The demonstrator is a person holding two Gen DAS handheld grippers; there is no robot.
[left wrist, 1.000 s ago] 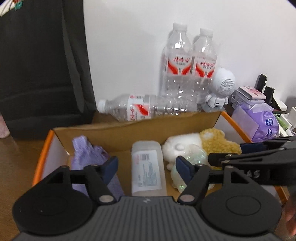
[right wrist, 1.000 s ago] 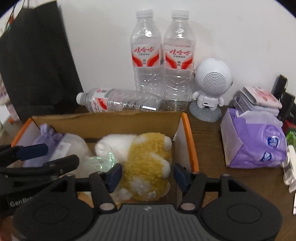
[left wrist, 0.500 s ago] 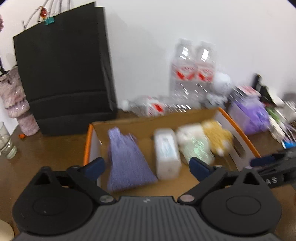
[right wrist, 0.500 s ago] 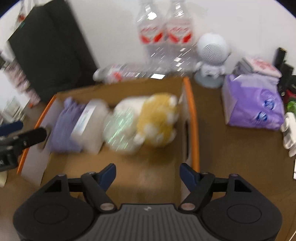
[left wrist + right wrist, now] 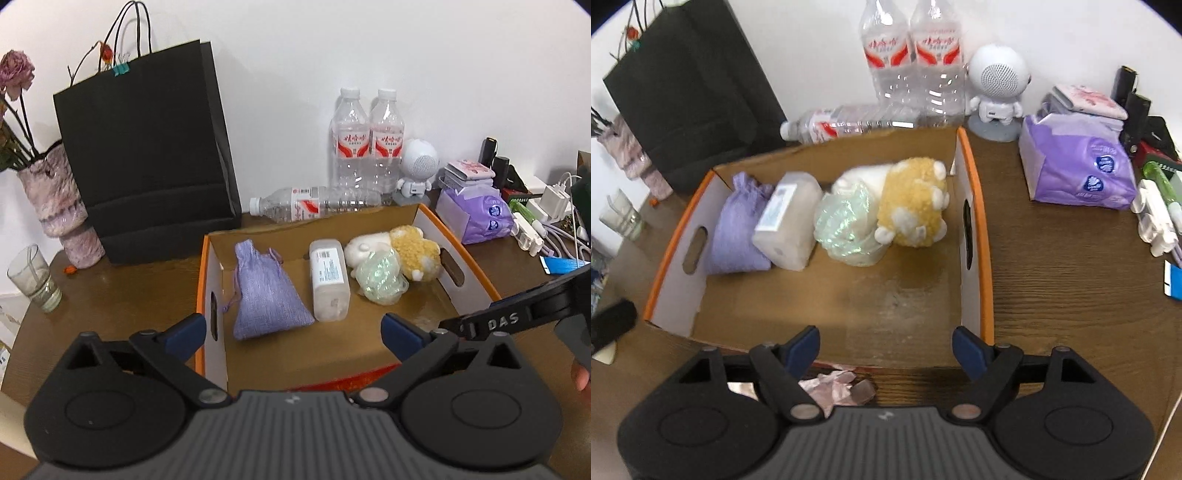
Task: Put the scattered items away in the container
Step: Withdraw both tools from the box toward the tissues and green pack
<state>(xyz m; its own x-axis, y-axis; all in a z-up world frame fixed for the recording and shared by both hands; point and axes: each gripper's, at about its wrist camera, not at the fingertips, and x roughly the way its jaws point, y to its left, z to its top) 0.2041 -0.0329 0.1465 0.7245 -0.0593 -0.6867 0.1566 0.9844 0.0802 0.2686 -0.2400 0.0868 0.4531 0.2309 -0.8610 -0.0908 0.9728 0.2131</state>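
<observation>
Both my wrist feeds are evenly and softly lit, with no hard shadows; the white wall (image 5: 332, 44) reads bright. The glossy brown wooden table (image 5: 1052, 266) carries a dull sheen, and the clear plastic water bottles (image 5: 912, 59) catch small highlights. Fisheye bending curves the open cardboard box with orange edges (image 5: 975, 206), and the corners go dark. Focus is mostly sharp, slightly soft at the rims.

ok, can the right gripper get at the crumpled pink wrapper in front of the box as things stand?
Probably yes. The right gripper is open and empty, and the pink wrapper lies on the table just below it, outside the box's near wall, with nothing on top of it.
</observation>
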